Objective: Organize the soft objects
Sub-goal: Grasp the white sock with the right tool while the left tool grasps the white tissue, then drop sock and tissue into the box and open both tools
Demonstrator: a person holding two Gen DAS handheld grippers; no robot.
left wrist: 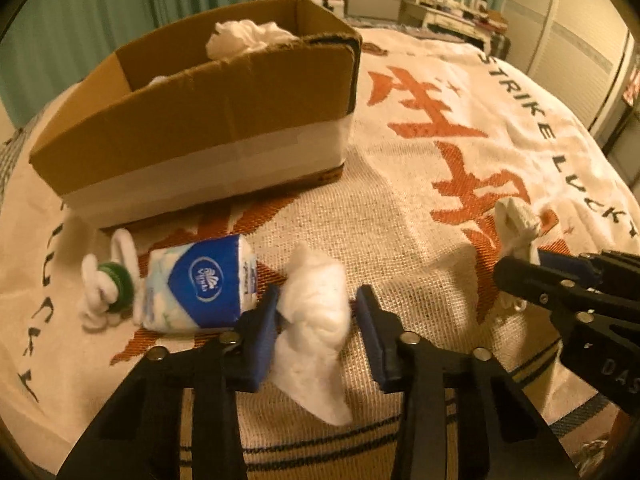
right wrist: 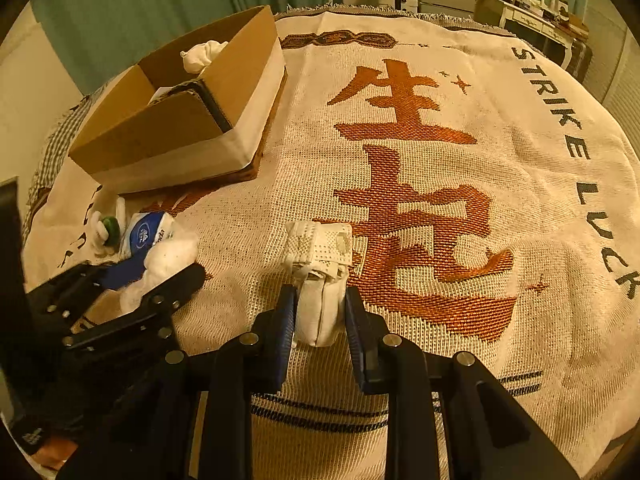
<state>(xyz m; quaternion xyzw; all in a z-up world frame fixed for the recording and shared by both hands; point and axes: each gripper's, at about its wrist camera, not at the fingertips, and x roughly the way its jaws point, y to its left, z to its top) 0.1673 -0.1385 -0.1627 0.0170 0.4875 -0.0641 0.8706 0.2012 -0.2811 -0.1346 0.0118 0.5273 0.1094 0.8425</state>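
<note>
My left gripper [left wrist: 318, 300] is open around a white fluffy cloth wad [left wrist: 316, 320] lying on the blanket; the fingers stand on both sides of it with gaps. My right gripper [right wrist: 320, 300] straddles a folded white sock [right wrist: 320, 272], its pads close against the sock's sides. A blue-and-white tissue pack [left wrist: 204, 284] and a white sock with a green band [left wrist: 110, 280] lie left of the wad. The cardboard box [left wrist: 224, 120] stands behind them, with white soft items [left wrist: 244, 38] inside. The right gripper also shows in the left wrist view [left wrist: 520, 272].
A cream woven blanket [right wrist: 440, 208] with orange characters and black lettering covers the surface. Green curtains hang behind the box. Furniture and clutter stand at the far back right. The left gripper shows in the right wrist view [right wrist: 160, 276].
</note>
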